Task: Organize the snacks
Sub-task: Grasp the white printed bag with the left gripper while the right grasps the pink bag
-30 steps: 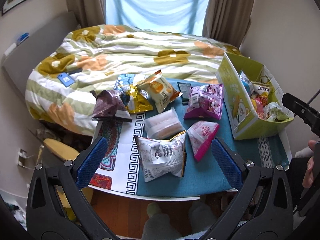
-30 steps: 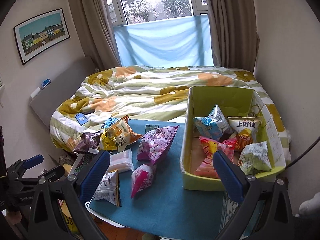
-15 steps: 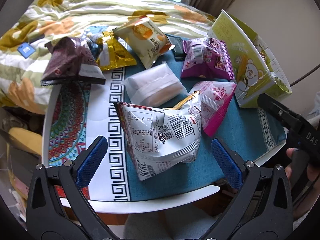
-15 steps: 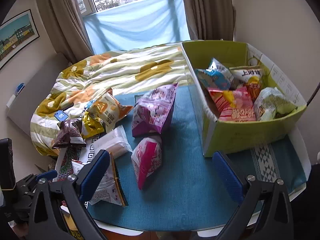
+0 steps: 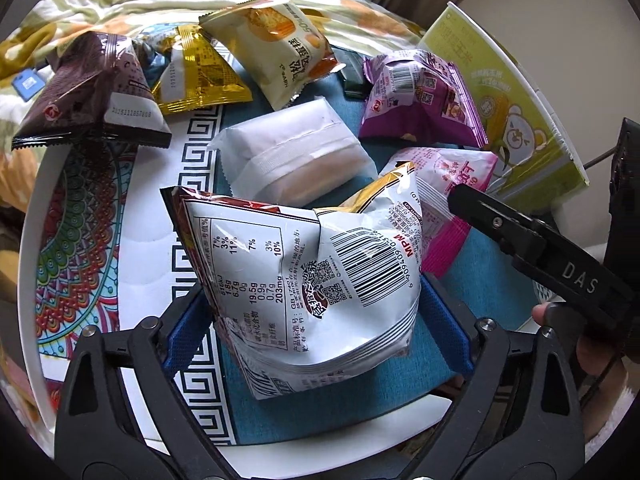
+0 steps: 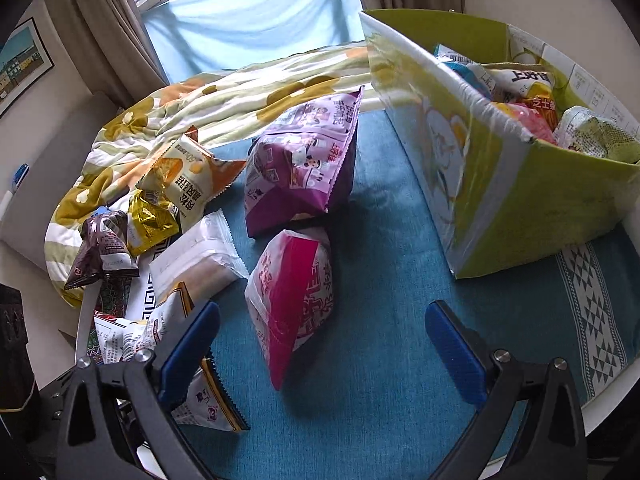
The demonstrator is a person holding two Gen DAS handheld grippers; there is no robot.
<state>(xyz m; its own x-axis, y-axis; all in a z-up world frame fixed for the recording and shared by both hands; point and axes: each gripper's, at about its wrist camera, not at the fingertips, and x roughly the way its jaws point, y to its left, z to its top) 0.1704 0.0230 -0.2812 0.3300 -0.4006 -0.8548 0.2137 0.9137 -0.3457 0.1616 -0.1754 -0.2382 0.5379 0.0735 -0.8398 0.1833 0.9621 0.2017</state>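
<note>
Landmark: the green box, standing at the far right of the tabletop; every place below is taken from it.
Left claw: released but closing. My jaws have just been narrowing around the white bag, which sits between the blue pads. I judge them at its sides or nearly so; I would not call it clenched yet.
Where the white bag lies: well to the left of the green box, at the near edge of the tabletop, partly on the patterned mat. It stands crumpled, its long axis running away from me and leaning left, so my jaws cross its width.
Right claw: released and empty, hanging over bare teal cloth. The pink bag lies just ahead, left of centre, between the white bag and the green box.
Nearer hand: left for the white bag, right for the pink bag.
Around: a clear wrapped pack beyond the white bag; a purple bag closer to the green box; brown, gold and cream packets farthest from it, by the bed.
In the way: the pink bag touches the white bag's right flank, and my right claw's finger crosses there too, so a lift could drag the pink bag.
Green box: already holds several packets, with room on top, I judge.
</note>
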